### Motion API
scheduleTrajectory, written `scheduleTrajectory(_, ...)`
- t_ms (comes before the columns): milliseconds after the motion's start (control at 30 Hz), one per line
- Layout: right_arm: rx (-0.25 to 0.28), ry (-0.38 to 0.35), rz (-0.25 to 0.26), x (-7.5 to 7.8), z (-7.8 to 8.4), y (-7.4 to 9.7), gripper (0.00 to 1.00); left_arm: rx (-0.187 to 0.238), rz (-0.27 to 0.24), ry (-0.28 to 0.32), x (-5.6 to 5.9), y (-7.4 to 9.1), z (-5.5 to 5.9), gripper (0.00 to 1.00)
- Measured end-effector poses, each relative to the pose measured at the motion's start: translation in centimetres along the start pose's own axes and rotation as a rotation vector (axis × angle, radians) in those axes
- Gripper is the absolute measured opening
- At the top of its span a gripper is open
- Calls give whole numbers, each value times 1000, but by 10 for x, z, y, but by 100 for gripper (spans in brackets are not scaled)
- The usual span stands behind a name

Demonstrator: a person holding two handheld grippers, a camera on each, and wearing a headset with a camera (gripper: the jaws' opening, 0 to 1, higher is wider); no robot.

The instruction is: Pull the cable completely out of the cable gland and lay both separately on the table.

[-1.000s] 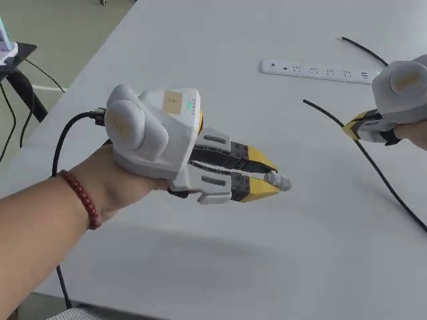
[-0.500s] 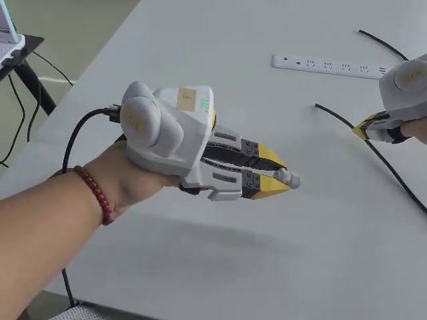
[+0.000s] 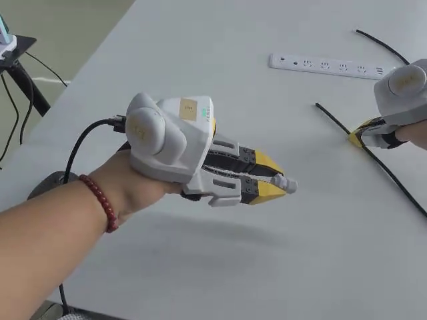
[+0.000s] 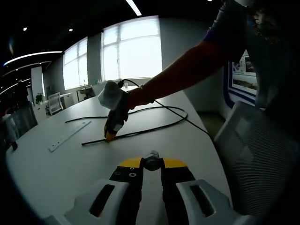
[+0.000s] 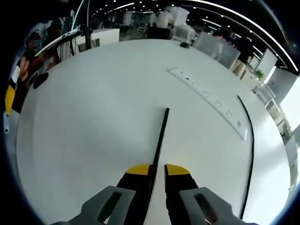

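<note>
A small grey cable gland is pinched between the yellow tips of my left gripper, held in the air above the white table; it also shows at the jaws' end as the gland in the left gripper view. The black cable lies separately on the table at the right, its free end pointing toward the power strip. My right gripper is down at the table, shut on the cable, which runs out forward between its jaws. The right gripper is far ahead in the left gripper view.
A white power strip lies at the table's far side, with another black lead beyond it. A black cord trails from the left gripper's rear over the table's left edge. An office chair stands beside the table.
The left gripper with the gland has sunk slightly and its hand has drawn a little further in. The right gripper stays on the cable at the table; the head camera has shifted.
</note>
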State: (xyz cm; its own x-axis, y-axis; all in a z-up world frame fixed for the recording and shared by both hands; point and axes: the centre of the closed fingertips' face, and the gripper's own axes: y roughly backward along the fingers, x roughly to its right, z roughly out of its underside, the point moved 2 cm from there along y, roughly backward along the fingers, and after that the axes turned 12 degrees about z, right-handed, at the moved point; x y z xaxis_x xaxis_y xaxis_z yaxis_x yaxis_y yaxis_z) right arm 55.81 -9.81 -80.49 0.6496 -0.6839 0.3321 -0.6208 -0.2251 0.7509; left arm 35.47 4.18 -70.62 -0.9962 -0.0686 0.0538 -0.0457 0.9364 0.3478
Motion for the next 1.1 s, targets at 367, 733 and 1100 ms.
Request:
scheduleTrajectory(367,40,-24,1,0,-6,13,28,10,3,-3,-1,-4,-2,15)
scheduleTrajectory(733,144,-94,7,-10,-15,51,71,20,9,-8,2,-7,-4,15)
scheduleTrajectory(1100,230,-183,43,-23,8,120,86,23,-6,-3,1,-3,-3,15)
